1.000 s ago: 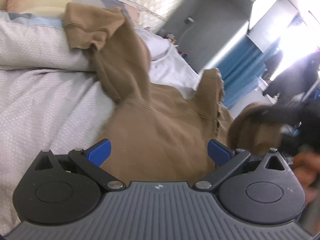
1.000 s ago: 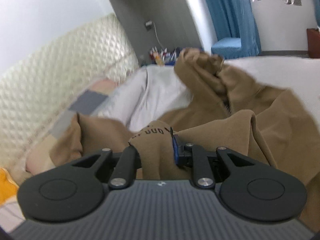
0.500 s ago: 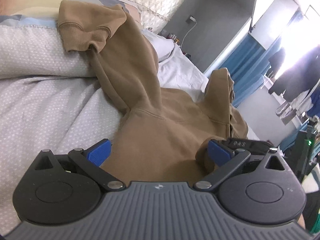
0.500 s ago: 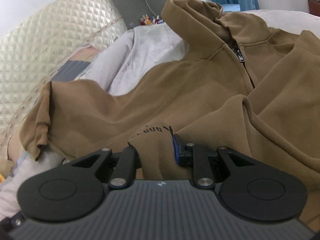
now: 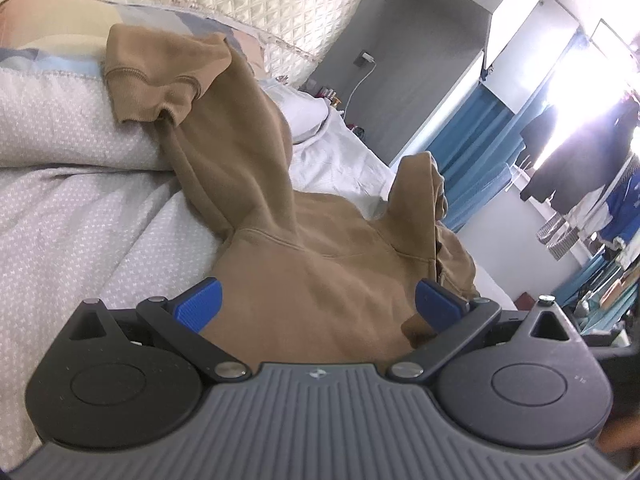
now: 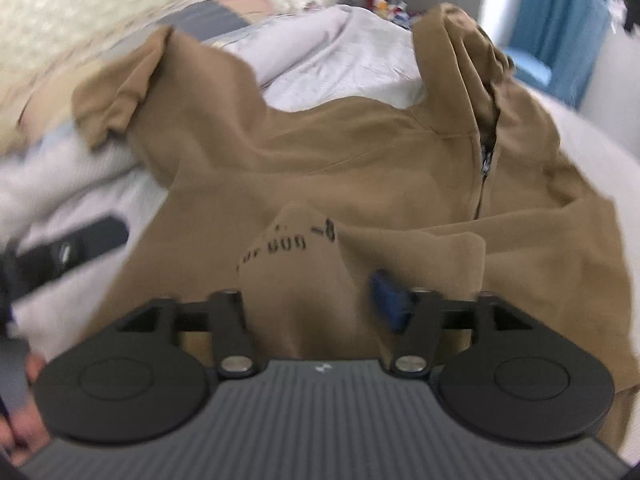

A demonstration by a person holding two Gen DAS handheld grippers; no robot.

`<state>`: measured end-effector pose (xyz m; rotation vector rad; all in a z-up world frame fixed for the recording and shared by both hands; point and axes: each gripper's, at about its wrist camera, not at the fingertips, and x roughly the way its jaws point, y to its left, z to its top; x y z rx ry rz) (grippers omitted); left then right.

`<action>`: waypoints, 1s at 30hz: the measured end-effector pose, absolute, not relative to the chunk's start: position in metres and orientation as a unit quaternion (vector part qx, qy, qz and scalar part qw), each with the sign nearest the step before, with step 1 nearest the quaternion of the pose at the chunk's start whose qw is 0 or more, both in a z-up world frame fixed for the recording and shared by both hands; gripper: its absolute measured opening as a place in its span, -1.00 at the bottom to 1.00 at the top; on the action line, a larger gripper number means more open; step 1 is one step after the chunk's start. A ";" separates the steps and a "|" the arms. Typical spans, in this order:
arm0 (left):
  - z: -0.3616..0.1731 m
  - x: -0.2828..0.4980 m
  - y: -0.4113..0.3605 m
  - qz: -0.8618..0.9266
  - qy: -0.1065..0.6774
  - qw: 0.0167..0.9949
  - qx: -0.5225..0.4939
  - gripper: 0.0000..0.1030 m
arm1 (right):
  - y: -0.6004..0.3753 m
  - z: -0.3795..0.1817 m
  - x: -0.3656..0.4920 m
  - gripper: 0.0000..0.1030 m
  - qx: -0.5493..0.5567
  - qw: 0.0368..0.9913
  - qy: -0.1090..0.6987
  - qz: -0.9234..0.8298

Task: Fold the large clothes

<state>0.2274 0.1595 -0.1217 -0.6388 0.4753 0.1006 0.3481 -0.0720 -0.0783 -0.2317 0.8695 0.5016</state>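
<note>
A brown zip hoodie [image 5: 320, 272] lies on the bed, one sleeve cuff [image 5: 152, 80] up on a pillow and the hood [image 5: 420, 184] standing at the far side. My left gripper [image 5: 316, 300] hovers open over the hoodie's body, nothing pinched between its blue pads. In the right wrist view the hoodie [image 6: 320, 152] shows its zipper [image 6: 486, 160]. My right gripper [image 6: 308, 296] has its jaws opening. A raised fold with black printed letters [image 6: 288, 240] stands loose between them. The left gripper's dark finger [image 6: 72, 248] shows at the left edge.
A white dotted quilt [image 5: 80, 220] covers the bed, with a pillow [image 5: 48, 120] and a quilted headboard [image 5: 260, 8] behind. A grey cabinet [image 5: 420, 60], blue curtains [image 5: 480, 128] and hanging clothes [image 5: 580, 160] stand beyond. A person's hand [image 6: 24, 368] shows at the lower left.
My right gripper's jaws have spread off the printed fold they were pinching, and the gripper has dipped and rolled. The left gripper has barely moved.
</note>
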 end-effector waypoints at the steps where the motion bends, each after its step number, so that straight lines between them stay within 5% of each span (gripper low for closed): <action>1: -0.121 0.227 0.156 0.047 0.234 0.921 -0.309 1.00 | -0.075 -0.077 0.342 0.71 -0.121 0.870 0.409 0.247; 6: -0.120 0.223 0.141 0.026 0.240 0.924 -0.298 1.00 | -0.107 -0.066 0.318 0.71 -0.096 0.872 0.393 0.276; 14: -0.126 0.220 0.116 0.000 0.272 0.917 -0.290 1.00 | -0.208 -0.054 0.309 0.71 0.091 0.886 0.385 0.241; 21: -0.124 0.217 0.095 -0.033 0.276 0.918 -0.284 1.00 | -0.310 -0.107 0.329 0.74 0.376 0.816 0.427 0.104; 26: -0.126 0.222 0.082 -0.047 0.277 0.918 -0.279 1.00 | -0.316 -0.147 0.343 0.74 0.454 0.765 0.452 0.072; 30: -0.131 0.229 0.078 -0.051 0.281 0.917 -0.279 1.00 | -0.300 -0.171 0.361 0.46 0.476 0.740 0.469 0.075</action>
